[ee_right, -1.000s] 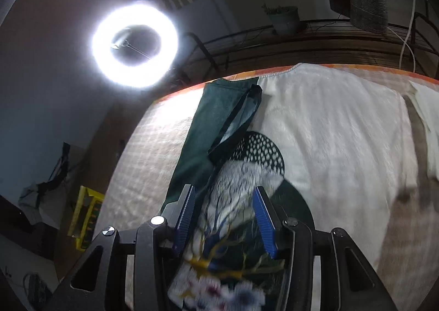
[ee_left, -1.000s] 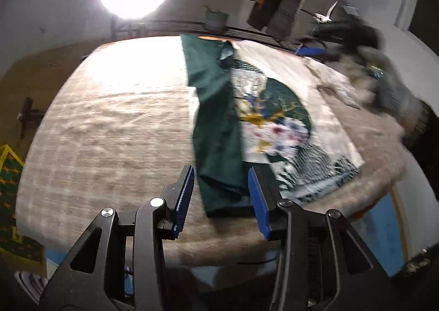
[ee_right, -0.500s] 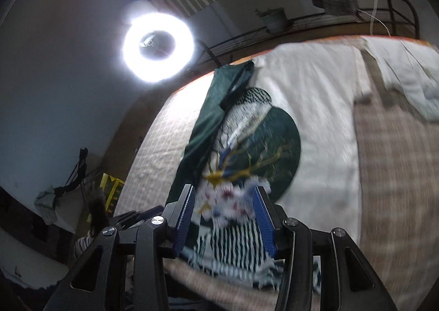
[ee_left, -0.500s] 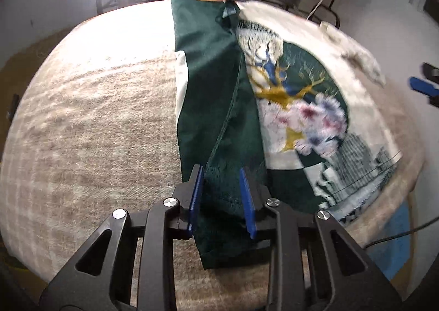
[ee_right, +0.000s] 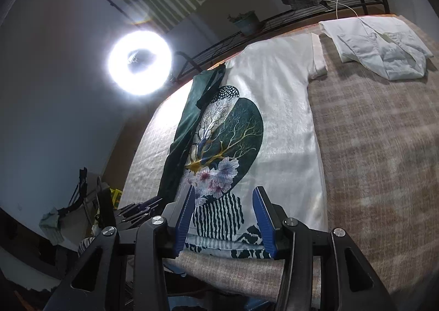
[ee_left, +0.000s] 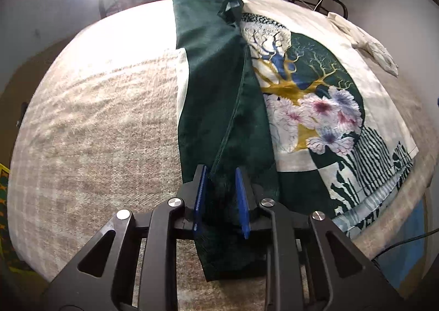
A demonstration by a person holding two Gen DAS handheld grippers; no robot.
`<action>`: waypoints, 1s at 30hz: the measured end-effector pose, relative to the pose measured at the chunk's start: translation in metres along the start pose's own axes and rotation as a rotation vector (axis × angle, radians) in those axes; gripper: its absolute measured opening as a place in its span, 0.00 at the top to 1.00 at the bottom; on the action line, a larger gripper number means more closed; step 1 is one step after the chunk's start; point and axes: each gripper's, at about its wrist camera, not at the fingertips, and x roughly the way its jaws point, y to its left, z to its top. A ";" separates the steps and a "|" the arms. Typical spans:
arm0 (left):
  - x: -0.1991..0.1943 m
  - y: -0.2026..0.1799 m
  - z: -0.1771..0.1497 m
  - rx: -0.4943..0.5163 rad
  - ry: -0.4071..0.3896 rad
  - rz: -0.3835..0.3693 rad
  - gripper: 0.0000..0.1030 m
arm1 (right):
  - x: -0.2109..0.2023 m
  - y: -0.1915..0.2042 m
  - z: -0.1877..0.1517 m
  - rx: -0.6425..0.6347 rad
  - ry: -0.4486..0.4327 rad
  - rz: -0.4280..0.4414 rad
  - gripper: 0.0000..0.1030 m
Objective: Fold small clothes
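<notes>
A white T-shirt with a tree-and-flower print [ee_left: 315, 108] lies flat on the beige blanket [ee_left: 96, 132]; its left side is folded over, showing dark green [ee_left: 219, 108]. My left gripper [ee_left: 219, 187] sits low over the near end of the green fold, its blue pads [ee_left: 199, 195] part closed with fabric between them. In the right wrist view the shirt [ee_right: 277, 118] lies spread out. My right gripper [ee_right: 225, 217] is open and empty above the shirt's near hem.
A crumpled white garment [ee_right: 384, 44] lies at the blanket's far right [ee_left: 367, 44]. A ring light [ee_right: 140, 62] shines beyond the far edge, by a metal rack and a potted plant [ee_right: 247, 21]. The blanket's near edge drops off just below the grippers.
My left gripper moved forward and down onto the green fold and its jaws narrowed. My right gripper pulled back toward the shirt's near hem, staying open.
</notes>
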 end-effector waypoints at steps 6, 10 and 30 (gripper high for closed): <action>-0.003 -0.008 0.002 0.007 -0.005 -0.062 0.95 | -0.006 -0.003 -0.007 0.011 -0.011 0.003 0.54; -0.014 -0.021 0.003 0.021 -0.027 -0.149 0.95 | -0.008 -0.008 -0.011 0.027 -0.016 0.005 0.54; -0.066 -0.080 -0.008 0.165 -0.173 -0.122 0.93 | -0.036 -0.063 -0.005 0.022 -0.069 -0.093 0.47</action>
